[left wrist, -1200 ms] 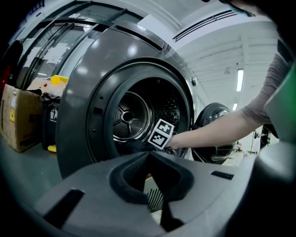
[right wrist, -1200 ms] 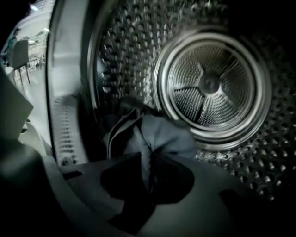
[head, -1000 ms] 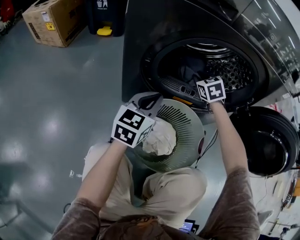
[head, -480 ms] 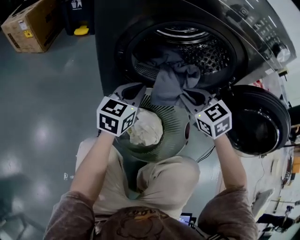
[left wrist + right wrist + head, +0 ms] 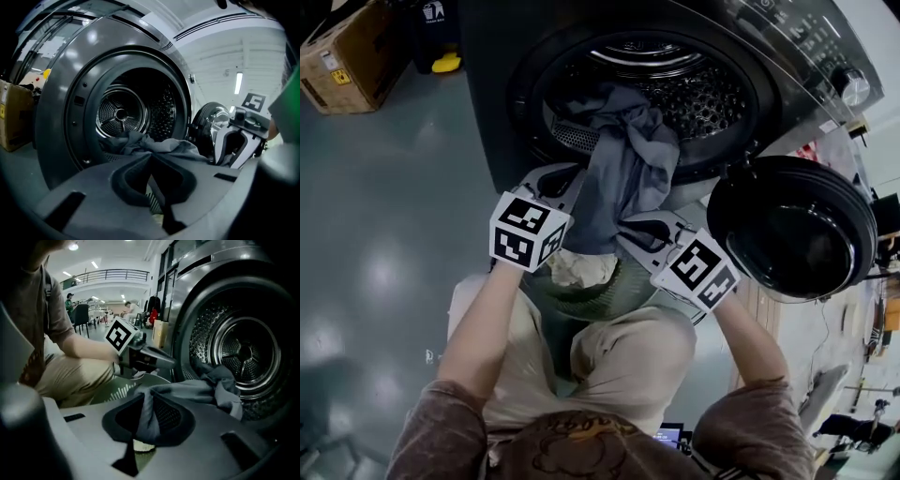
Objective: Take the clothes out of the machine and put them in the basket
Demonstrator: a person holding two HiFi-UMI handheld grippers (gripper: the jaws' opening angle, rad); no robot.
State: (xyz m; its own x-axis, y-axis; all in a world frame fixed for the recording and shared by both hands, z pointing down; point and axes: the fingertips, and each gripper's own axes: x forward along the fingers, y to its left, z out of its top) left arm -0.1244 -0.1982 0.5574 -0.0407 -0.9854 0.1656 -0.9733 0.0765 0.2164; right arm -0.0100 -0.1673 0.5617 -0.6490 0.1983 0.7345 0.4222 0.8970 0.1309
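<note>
Grey floor (image 5: 384,244): one basket (image 5: 598,302), one machine (image 5: 487,122).

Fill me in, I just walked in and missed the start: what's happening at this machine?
A crouching person is unloading the open front-loading machine. The right hand-held gripper is shut on a grey garment that trails from the drum over the green basket, where a pale garment already lies. The left hand-held gripper is shut and empty by the basket's rim.
</note>
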